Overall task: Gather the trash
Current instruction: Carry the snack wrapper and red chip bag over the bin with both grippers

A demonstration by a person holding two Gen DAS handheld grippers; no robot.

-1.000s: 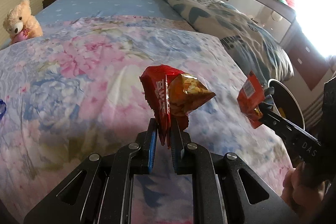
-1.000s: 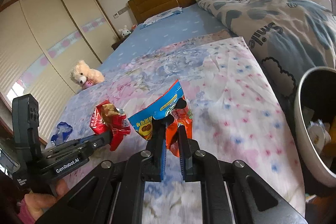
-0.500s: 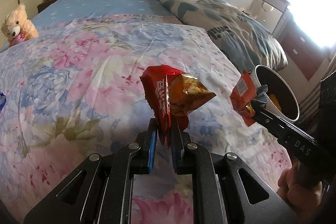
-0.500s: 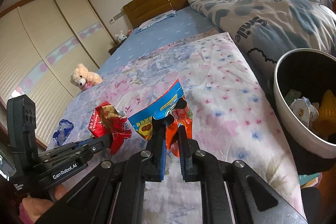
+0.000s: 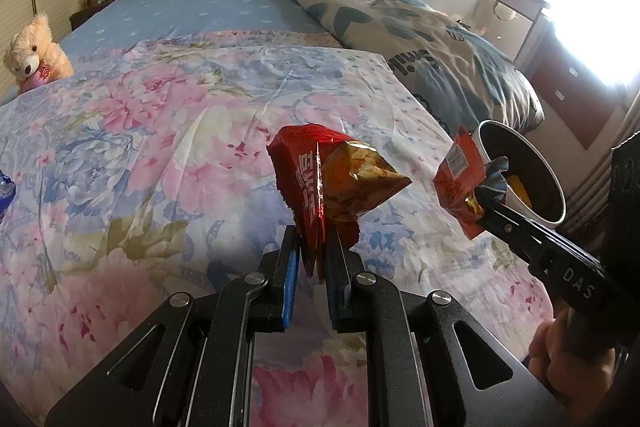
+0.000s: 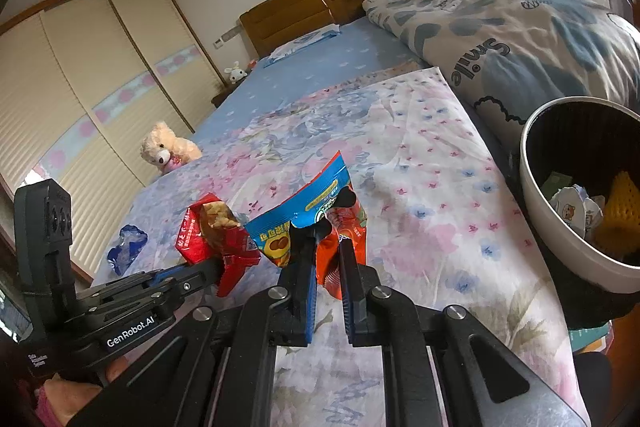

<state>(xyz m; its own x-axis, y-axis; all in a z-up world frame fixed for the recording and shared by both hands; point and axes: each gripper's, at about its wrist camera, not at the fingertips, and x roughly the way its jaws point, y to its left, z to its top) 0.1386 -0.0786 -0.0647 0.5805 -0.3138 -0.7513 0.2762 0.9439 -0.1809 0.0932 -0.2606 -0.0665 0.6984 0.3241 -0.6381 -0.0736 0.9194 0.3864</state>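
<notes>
My left gripper [image 5: 312,241] is shut on a crumpled red snack bag [image 5: 320,179], held above the floral bedsheet [image 5: 140,147]. In the right wrist view that red bag [image 6: 208,231] and the left gripper [image 6: 218,265] sit at the lower left. My right gripper [image 6: 326,239] is shut on a blue wrapper [image 6: 308,211] and an orange-red wrapper [image 6: 356,227] together. In the left wrist view the right gripper [image 5: 480,199] holds them just left of the bin [image 5: 556,187]. The white bin [image 6: 536,211] stands beside the bed with trash inside.
A small blue wrapper [image 6: 126,247] lies on the sheet near the bed's left edge. A teddy bear [image 5: 34,55] sits by the wardrobe side. A folded quilt [image 5: 400,39] lies along the right side of the bed, behind the bin.
Both grippers have shifted toward the bin side of the bed, still gripping their wrappers. The bin now shows larger and fuller in both views.
</notes>
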